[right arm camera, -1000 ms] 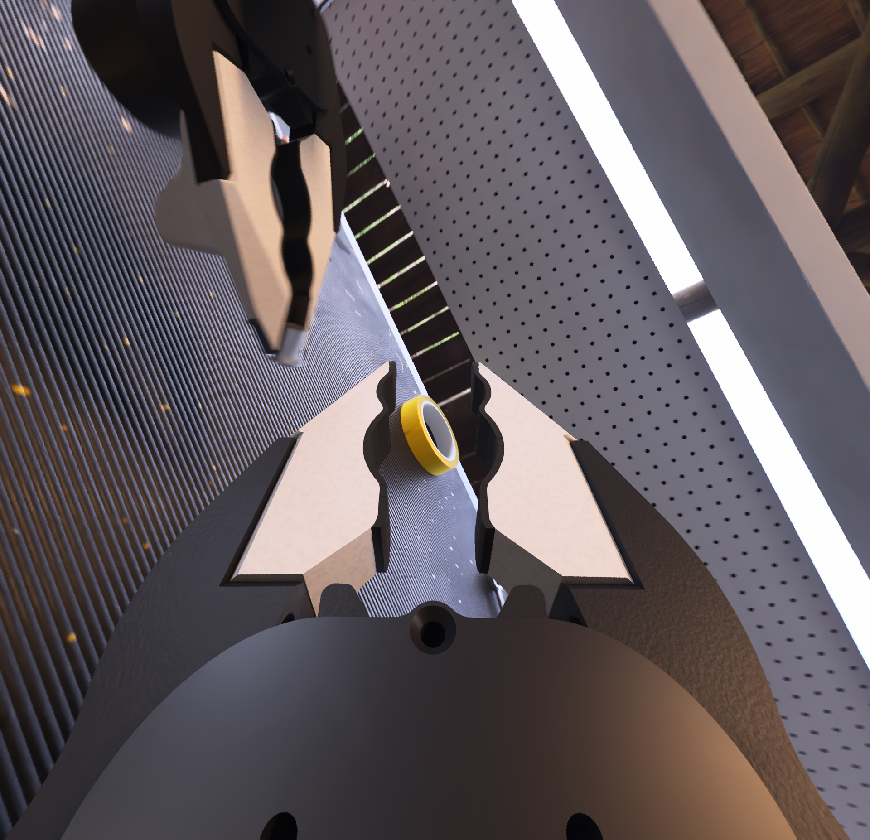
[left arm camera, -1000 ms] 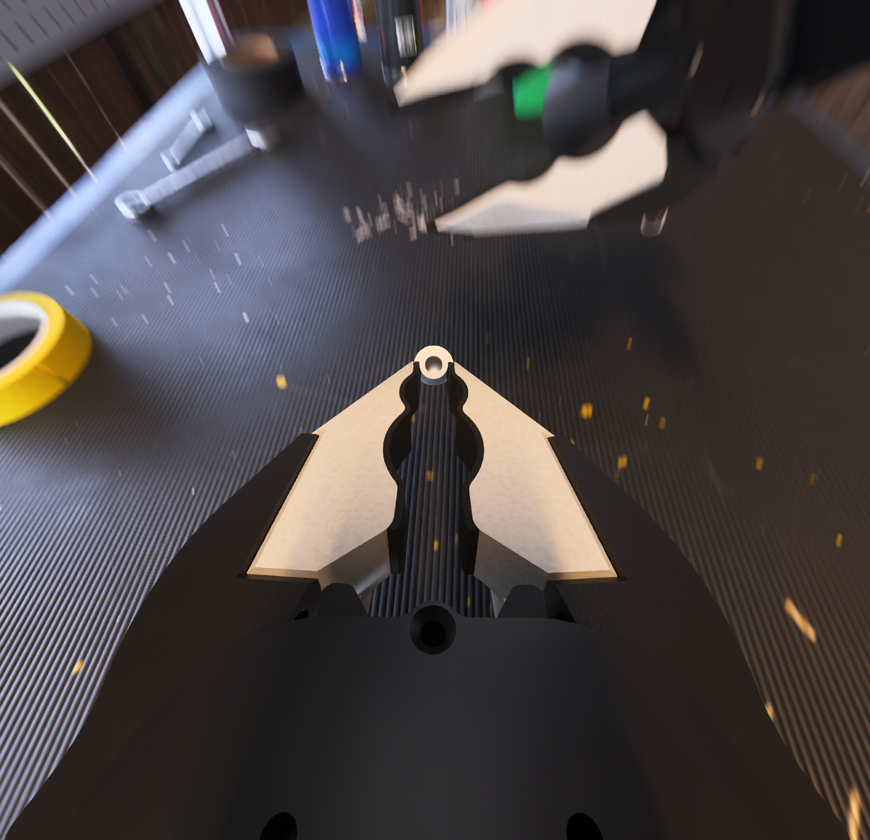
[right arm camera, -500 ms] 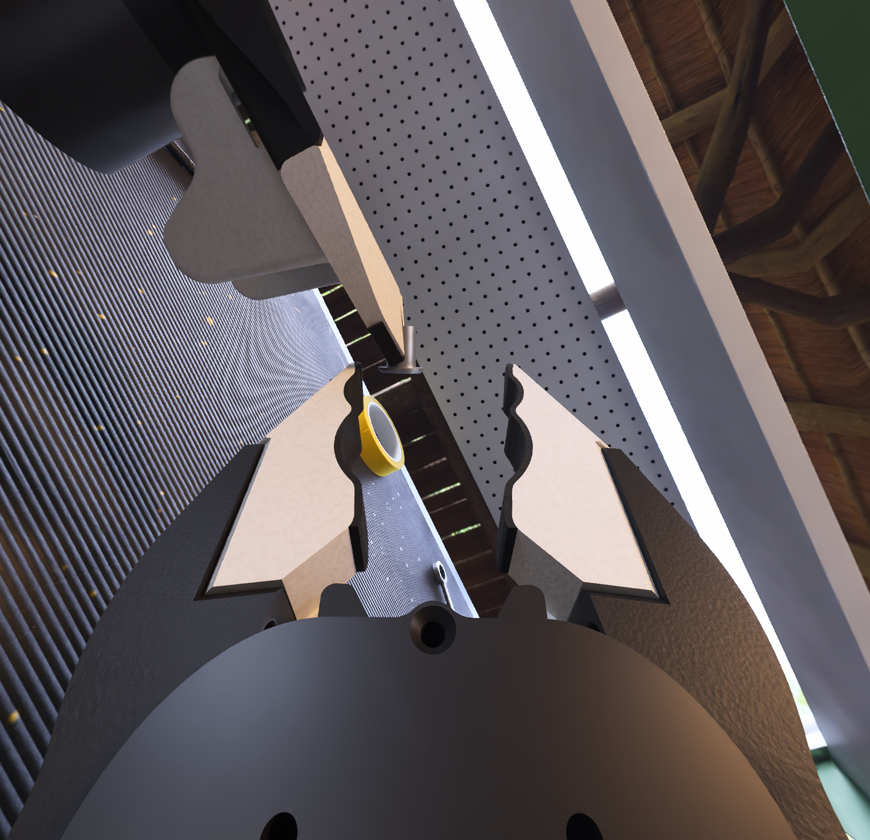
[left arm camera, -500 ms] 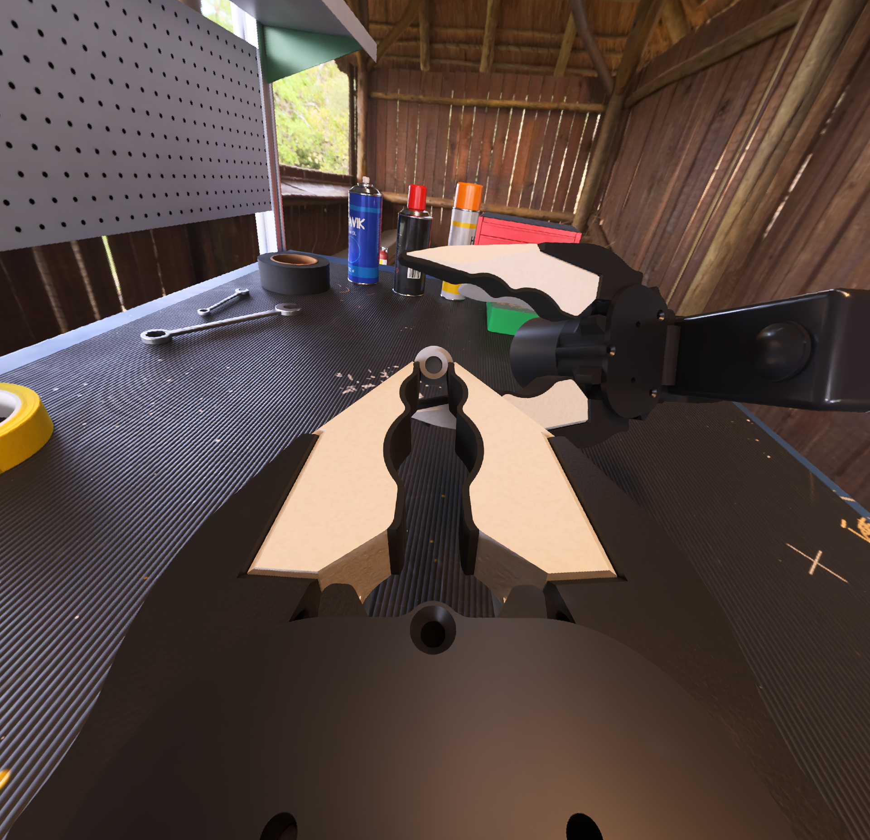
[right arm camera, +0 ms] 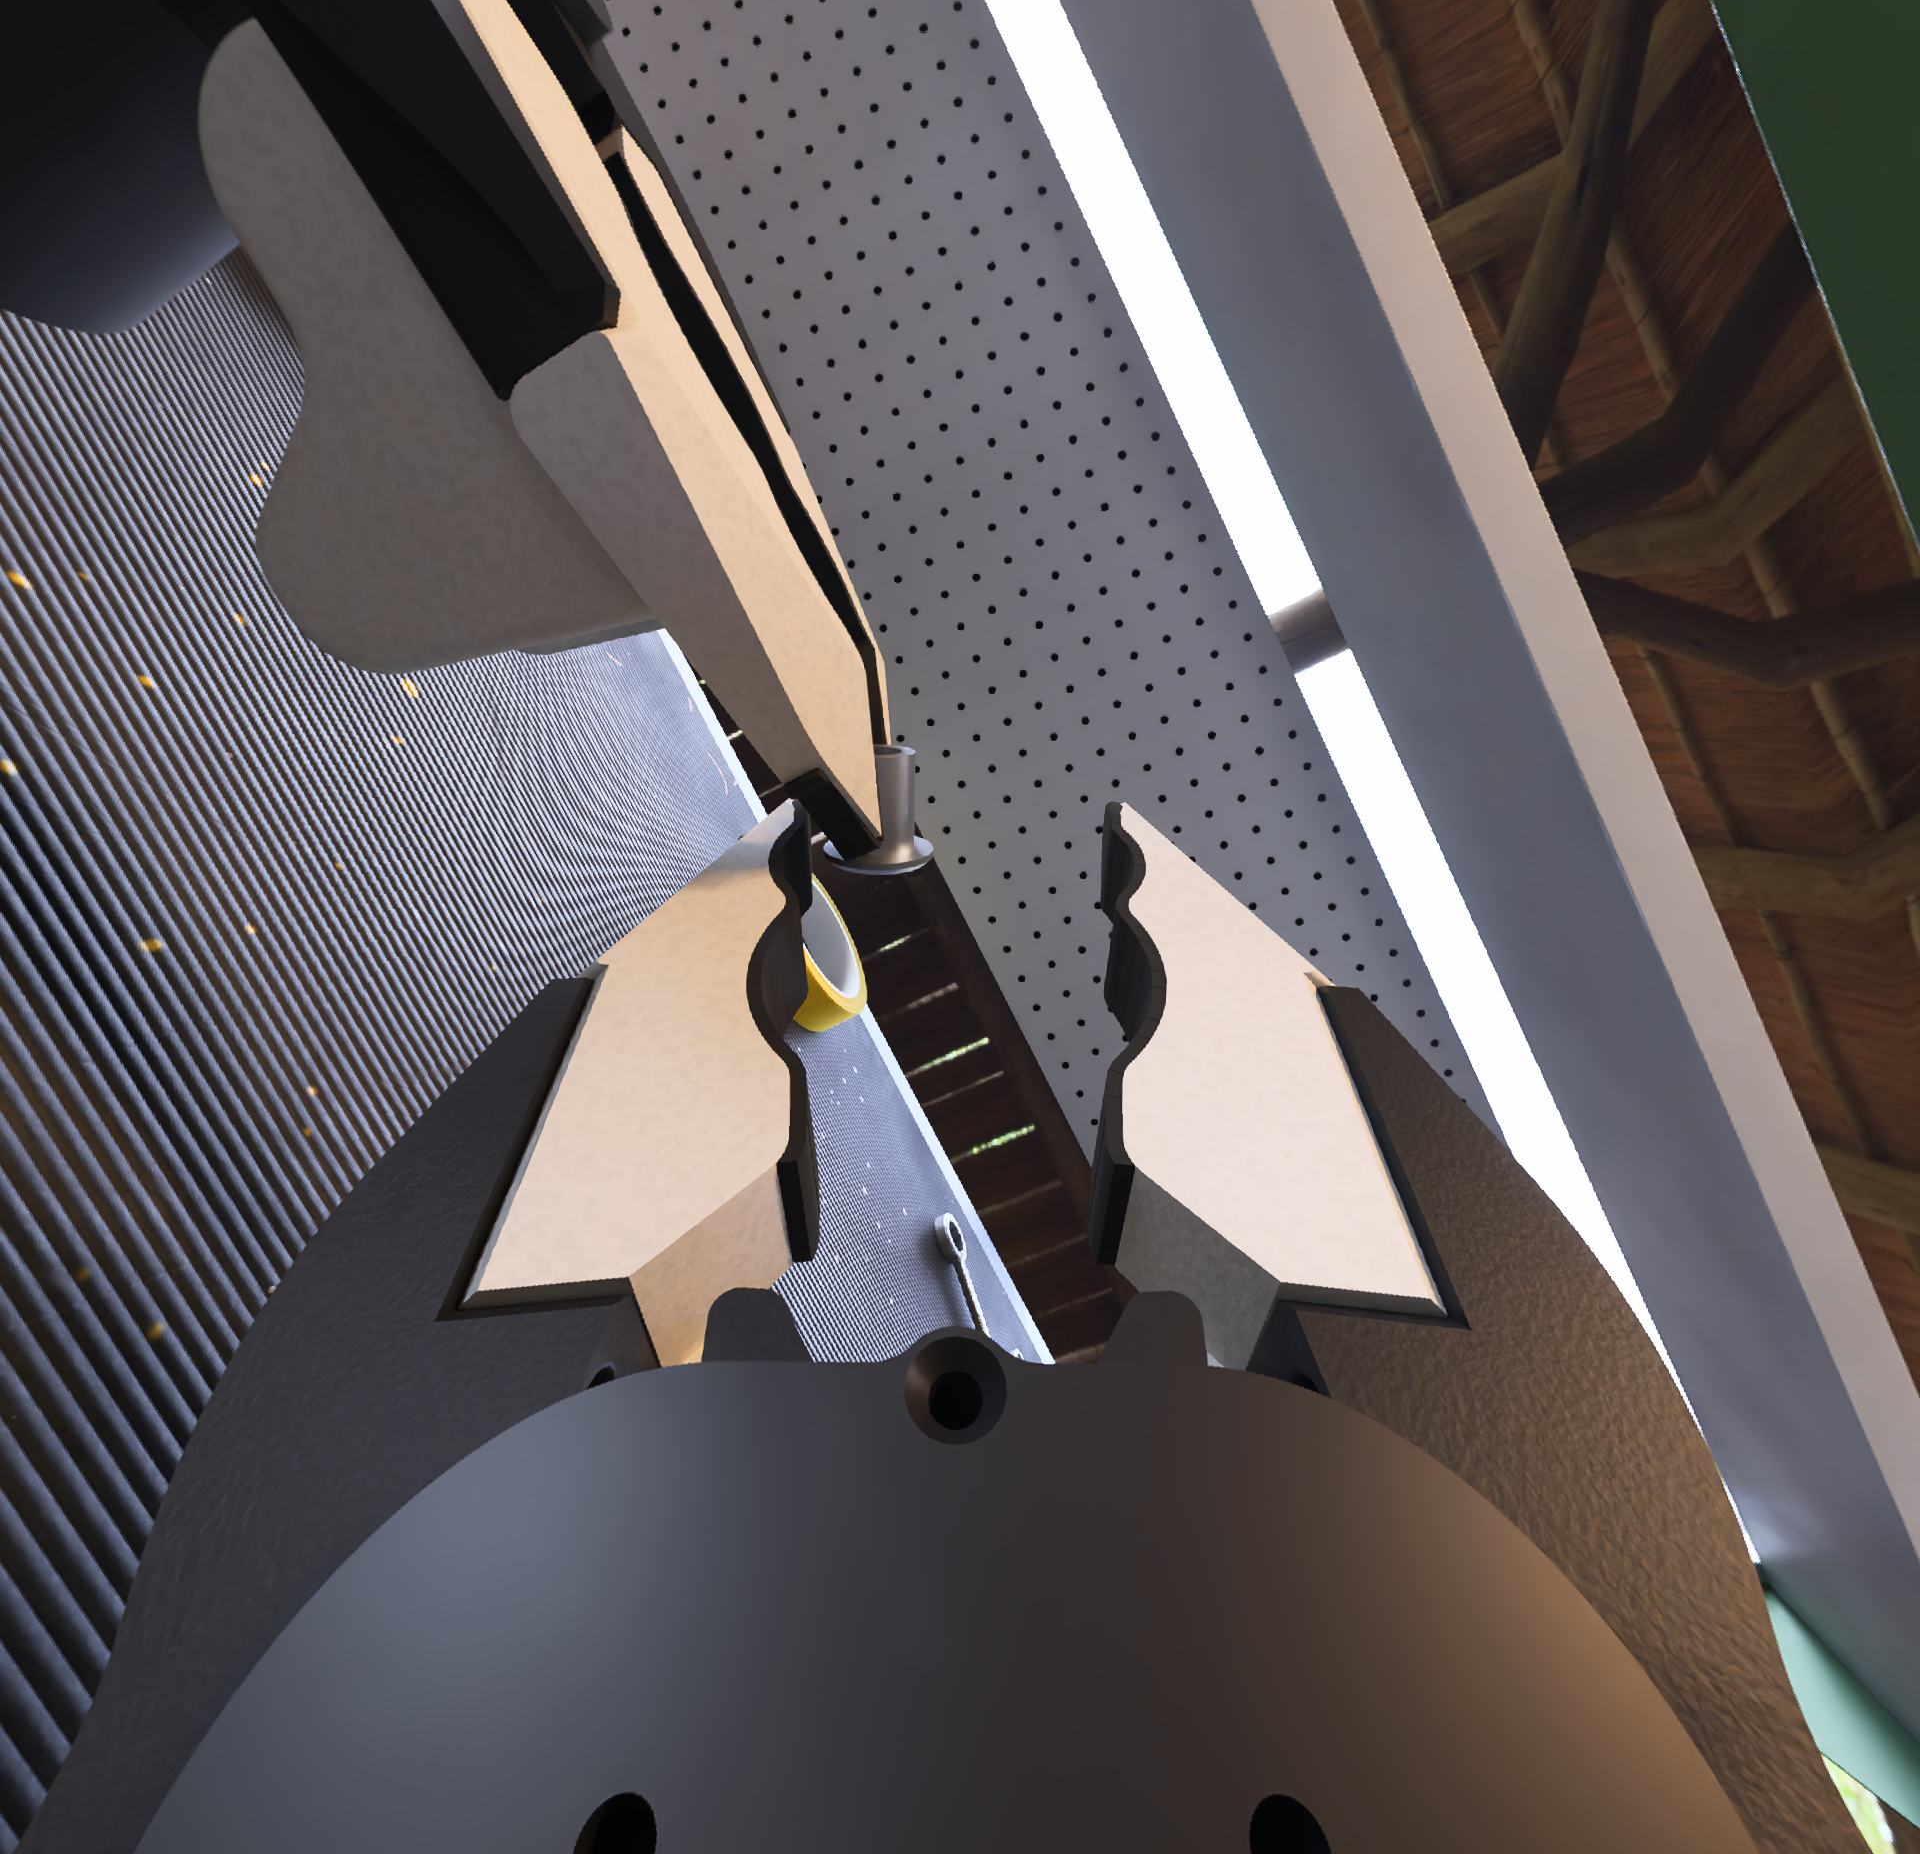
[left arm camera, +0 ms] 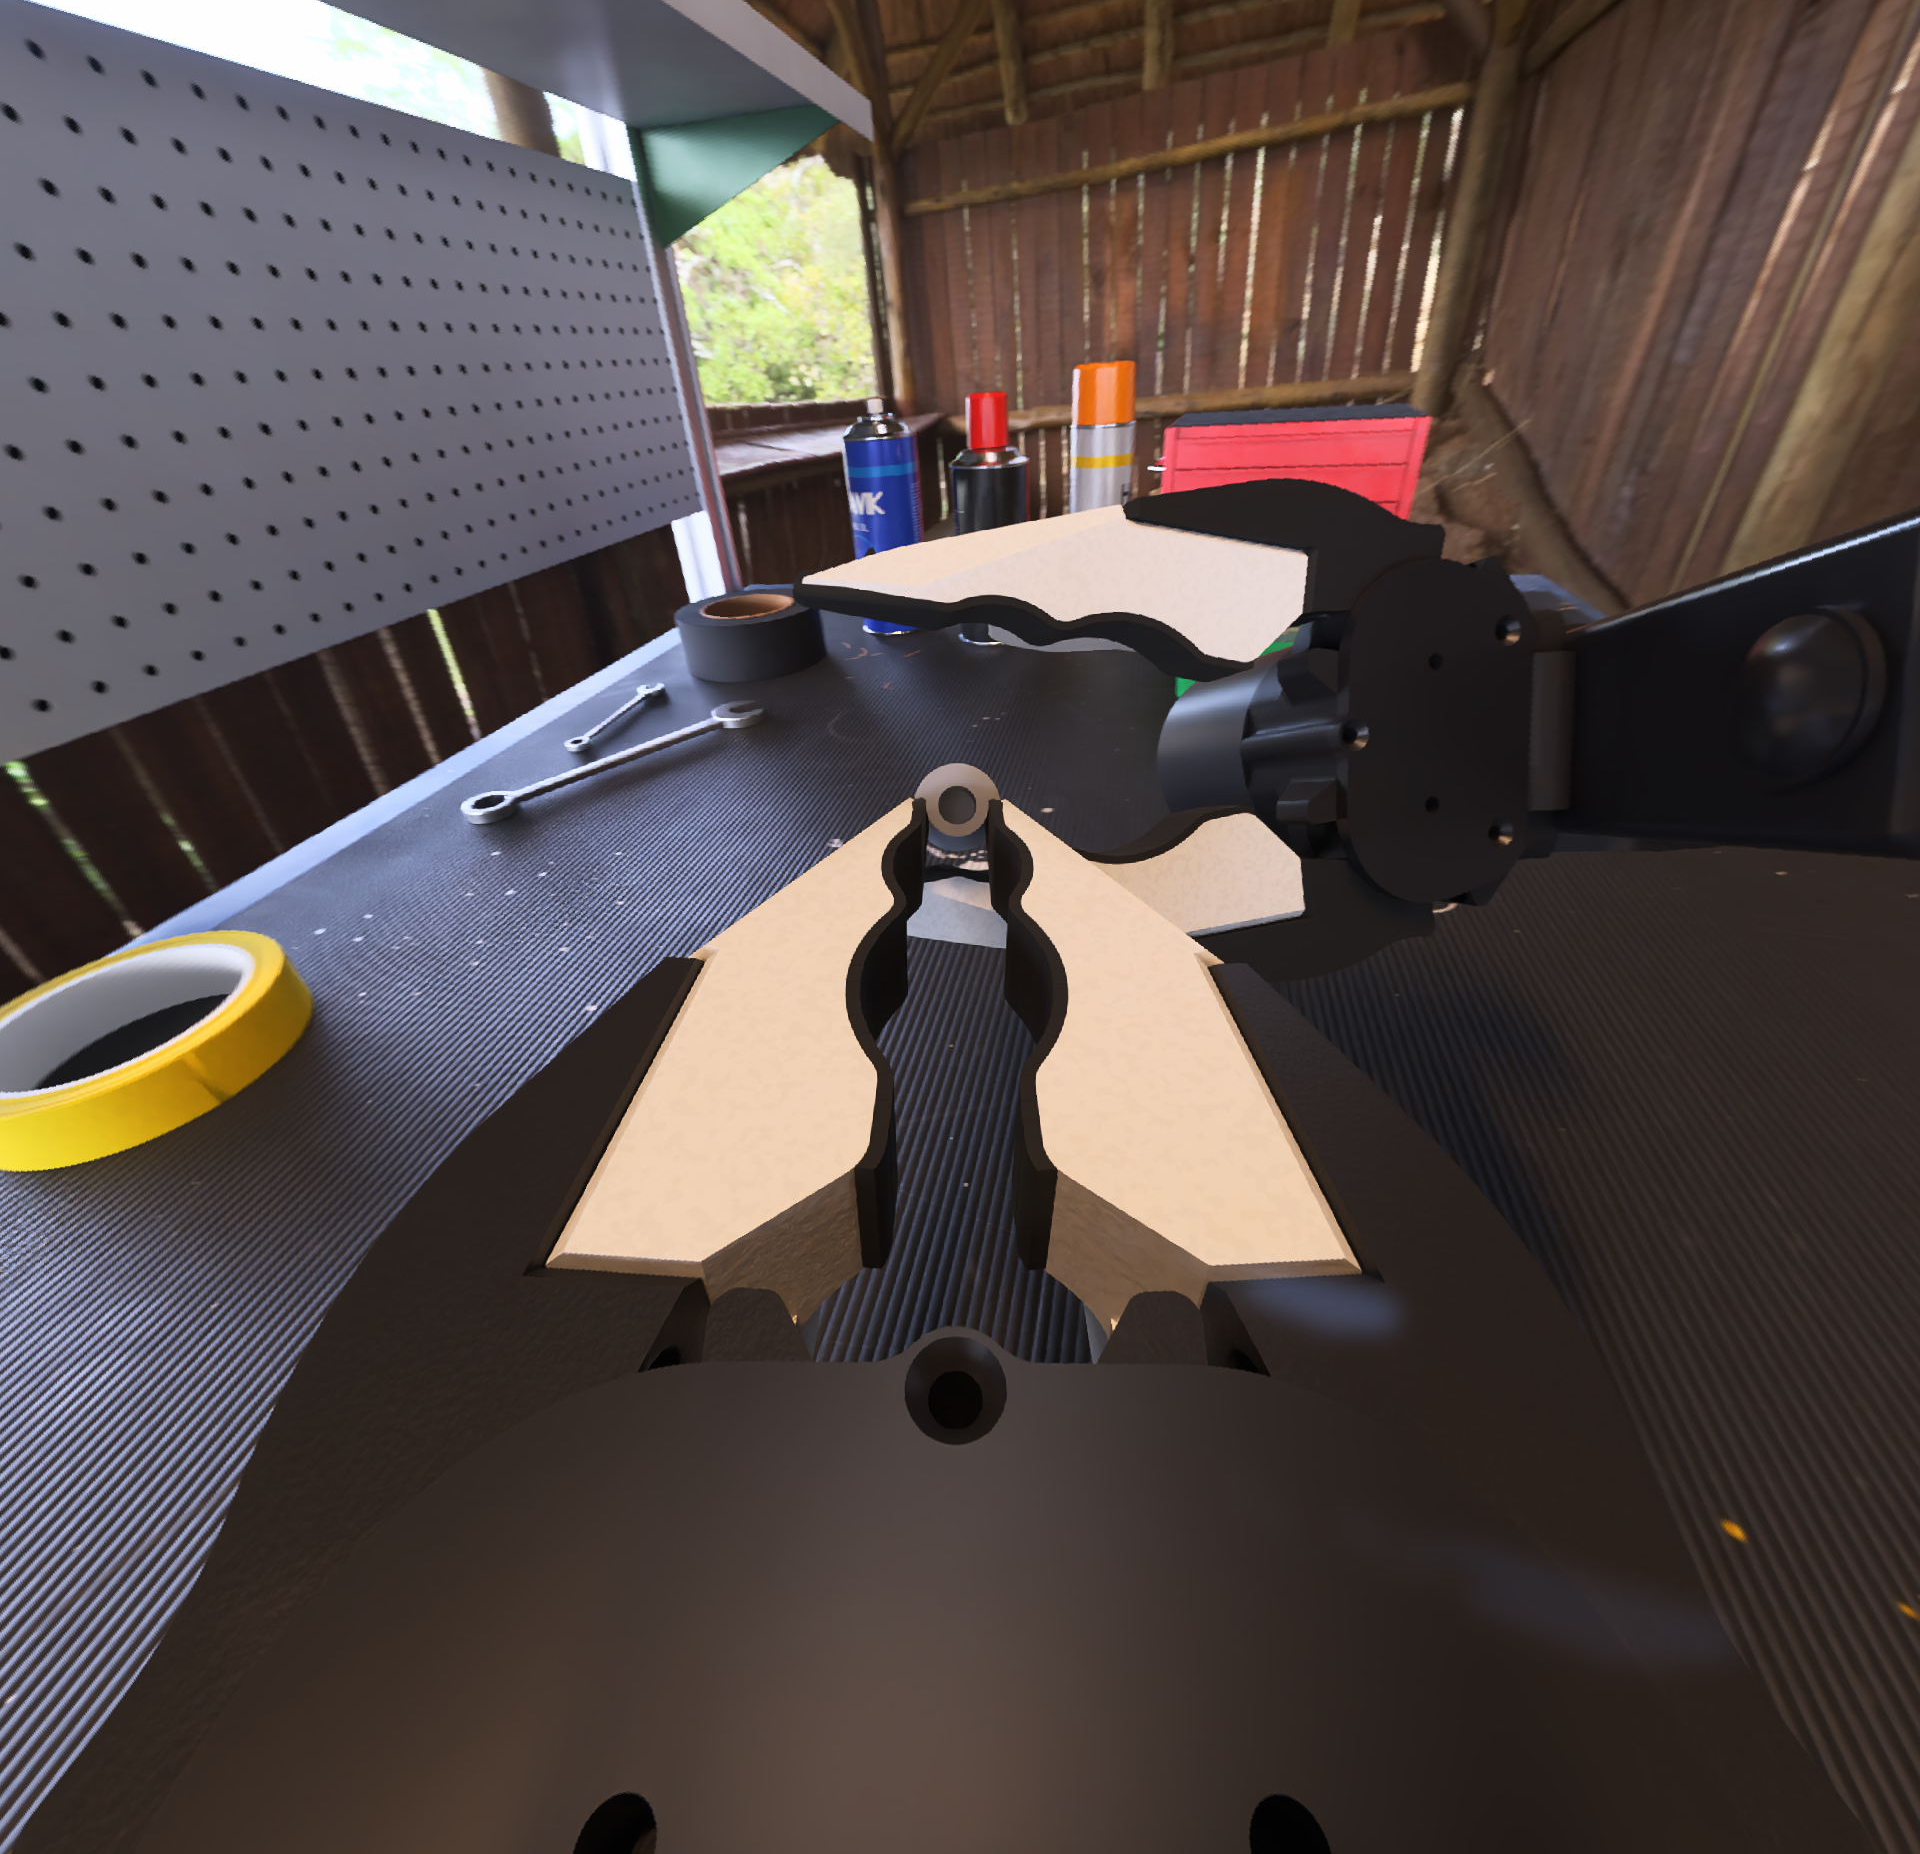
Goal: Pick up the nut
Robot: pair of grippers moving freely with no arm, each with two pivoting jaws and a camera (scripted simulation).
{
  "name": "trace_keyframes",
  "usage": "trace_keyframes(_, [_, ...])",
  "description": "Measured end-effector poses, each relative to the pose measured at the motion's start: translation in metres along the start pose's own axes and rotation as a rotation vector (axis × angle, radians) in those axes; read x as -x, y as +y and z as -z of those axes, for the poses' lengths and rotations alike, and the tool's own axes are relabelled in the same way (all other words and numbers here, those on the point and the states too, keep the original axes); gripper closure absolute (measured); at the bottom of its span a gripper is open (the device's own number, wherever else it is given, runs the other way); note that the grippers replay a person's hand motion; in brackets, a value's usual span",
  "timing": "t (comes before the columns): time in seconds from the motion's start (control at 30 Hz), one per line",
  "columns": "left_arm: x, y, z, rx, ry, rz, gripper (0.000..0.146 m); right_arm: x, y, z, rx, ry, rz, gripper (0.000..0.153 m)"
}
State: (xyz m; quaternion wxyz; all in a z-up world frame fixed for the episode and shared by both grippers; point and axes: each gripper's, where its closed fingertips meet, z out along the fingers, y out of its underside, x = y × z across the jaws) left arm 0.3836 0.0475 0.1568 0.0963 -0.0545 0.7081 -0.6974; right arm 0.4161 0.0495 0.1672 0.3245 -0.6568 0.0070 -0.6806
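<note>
The left gripper [left arm camera: 954, 817] pinches the nut [left arm camera: 955, 805] at its fingers' tips, lifted off the ribbed black worktop [left arm camera: 436, 973]; the nut is a smooth grey metal sleeve with a round flange, its bore facing the left wrist camera. From the right gripper [right arm camera: 951, 848], whose fingers are spread, the nut's [right arm camera: 891, 807] long axis crosses the left fingers. The yellow tape roll [left arm camera: 135, 1046] lies well left of the nut.

Ribbed black bench mat [left arm camera: 416, 973] carries yellow tape [left arm camera: 135, 1046], two wrenches [left arm camera: 613, 755], black tape [left arm camera: 748, 635].
</note>
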Motion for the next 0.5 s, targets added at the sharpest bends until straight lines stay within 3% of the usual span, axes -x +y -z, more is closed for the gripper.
trace_keyframes(0.5, [0.0034, -0.0020, -0.0022, 0.012, -0.252, -0.233, 0.135, -0.0042, 0.0063, -0.0025, 0.044, 0.038, 0.008, 0.098])
